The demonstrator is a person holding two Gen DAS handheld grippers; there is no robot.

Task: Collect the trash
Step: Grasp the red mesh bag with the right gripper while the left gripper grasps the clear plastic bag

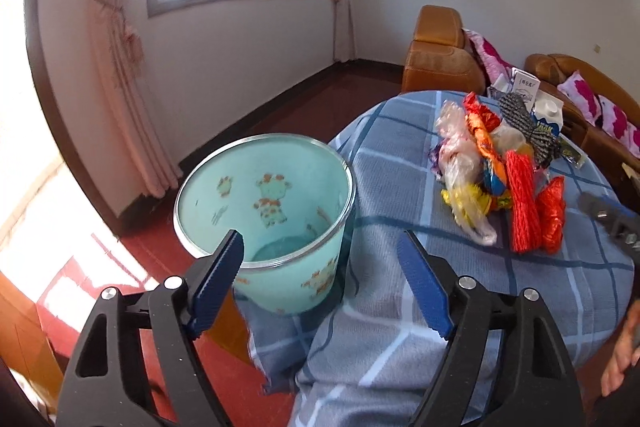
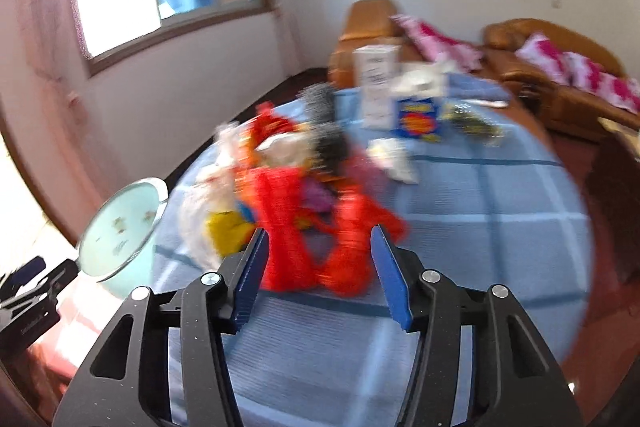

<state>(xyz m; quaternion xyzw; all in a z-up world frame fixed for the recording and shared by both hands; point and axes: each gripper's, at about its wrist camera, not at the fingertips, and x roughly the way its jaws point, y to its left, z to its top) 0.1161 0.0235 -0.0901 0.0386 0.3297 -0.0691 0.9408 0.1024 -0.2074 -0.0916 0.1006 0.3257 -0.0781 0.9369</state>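
A mint-green waste bin (image 1: pixel 264 223) with cartoon prints stands on the floor against the left edge of the round table. My left gripper (image 1: pixel 320 247) is open just above its near rim, with its left fingertip over the bin's mouth and its right over the blue checked cloth (image 1: pixel 400 187). A trash pile lies on the cloth: two red mesh nets (image 1: pixel 520 203), a clear plastic bag (image 1: pixel 460 163), bright wrappers and a black-and-white net (image 1: pixel 524 123). In the blurred right wrist view my right gripper (image 2: pixel 320 243) is open, and the red nets (image 2: pixel 280 219) lie between its fingertips. The bin (image 2: pixel 120 227) shows at the left.
A white box (image 2: pixel 376 83) and a blue carton (image 2: pixel 418 119) stand at the table's far side. Orange-brown sofas (image 1: pixel 440 59) with pink blankets sit behind. There is red floor (image 1: pixel 224 131) left of the table, with a curtain and a window beyond. A person's hand (image 1: pixel 624 355) shows at the right edge.
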